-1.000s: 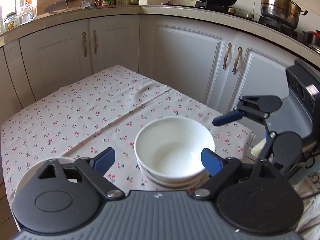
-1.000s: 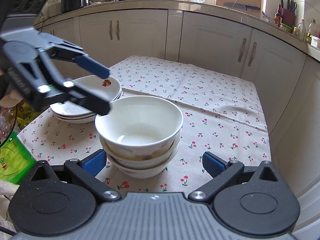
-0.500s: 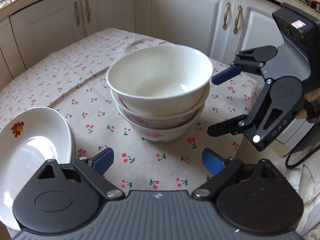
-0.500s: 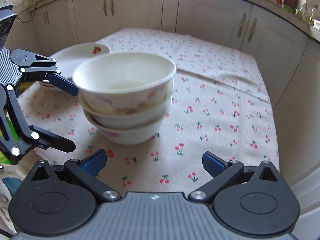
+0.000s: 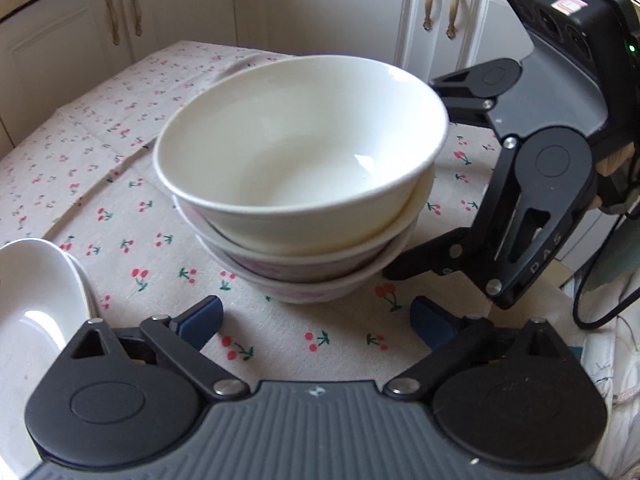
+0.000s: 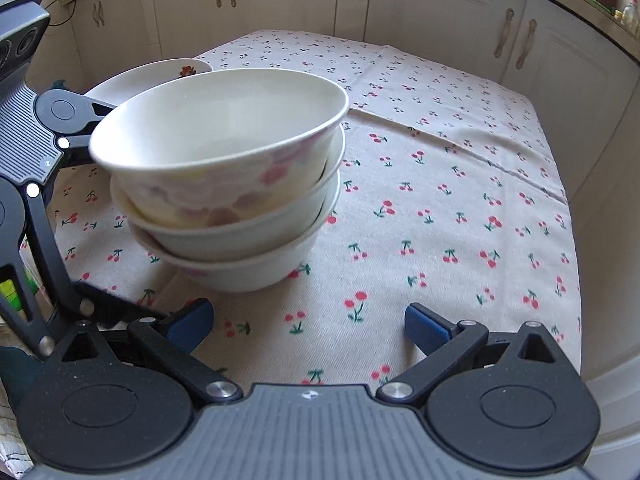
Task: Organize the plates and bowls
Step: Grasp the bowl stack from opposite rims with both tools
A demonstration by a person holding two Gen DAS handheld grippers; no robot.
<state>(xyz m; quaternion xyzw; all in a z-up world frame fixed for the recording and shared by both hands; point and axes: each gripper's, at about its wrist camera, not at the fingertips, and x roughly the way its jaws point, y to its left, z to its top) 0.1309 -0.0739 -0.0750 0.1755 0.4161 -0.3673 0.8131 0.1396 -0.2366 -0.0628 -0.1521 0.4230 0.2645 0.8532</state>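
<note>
Flanking the stack of three bowls (image 5: 304, 184) on the cherry-print worktop (image 6: 440, 200), the left hand-held gripper (image 5: 316, 320) has just been opening, nothing between its jaws; the right hand-held gripper (image 6: 306, 322) is standing wide, empty. Plates (image 5: 32, 300) are sitting just beside. Step appears to be approach; next move calls for seating both on the stack evenly.

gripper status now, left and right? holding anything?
Left gripper: open, jaws have just been opening, nothing between them; stack of three white ceramic bowls sits ahead.
Right gripper: open, empty, only the cherry-print tablecloth between its fingers.
</note>
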